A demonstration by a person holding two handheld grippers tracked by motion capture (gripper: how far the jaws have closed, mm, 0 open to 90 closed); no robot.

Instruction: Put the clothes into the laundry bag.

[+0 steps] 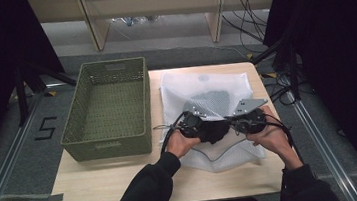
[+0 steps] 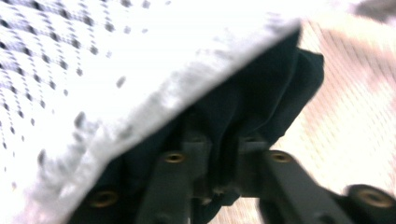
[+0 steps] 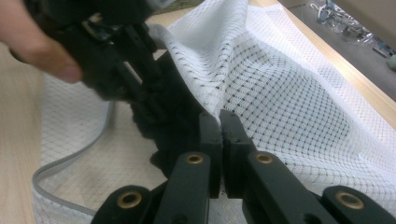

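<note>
Dark, crumpled cloth garment [image 1: 213, 128] at the open near edge of a white mesh laundry bag [image 1: 205, 85], part tucked under the raised upper layer of mesh, part bulging out toward the near side; all of it on the right half of a light wooden table [image 1: 125, 184]. Grey zip band [image 3: 60, 163] curving along the bag's near-left edge, flat on the table.

Left gripper [image 2: 219, 172] pushed into the bag's mouth from the left, jaws narrow with a fold of the dark garment bunched between them; pressing or merely enclosing, hard to tell through the blur. Right gripper [image 3: 219, 123] on the right of the mouth, jaws clamped tight together on the edge of the upper mesh layer, lifting it like a tent over the garment. Left hand [image 1: 181, 141] and right hand [image 1: 271, 138] side by side at the near edge of the bag, dark sleeves running back off the near side.

Olive-green woven plastic basket [image 1: 108, 110] on the left part of the table, just beside the bag.
</note>
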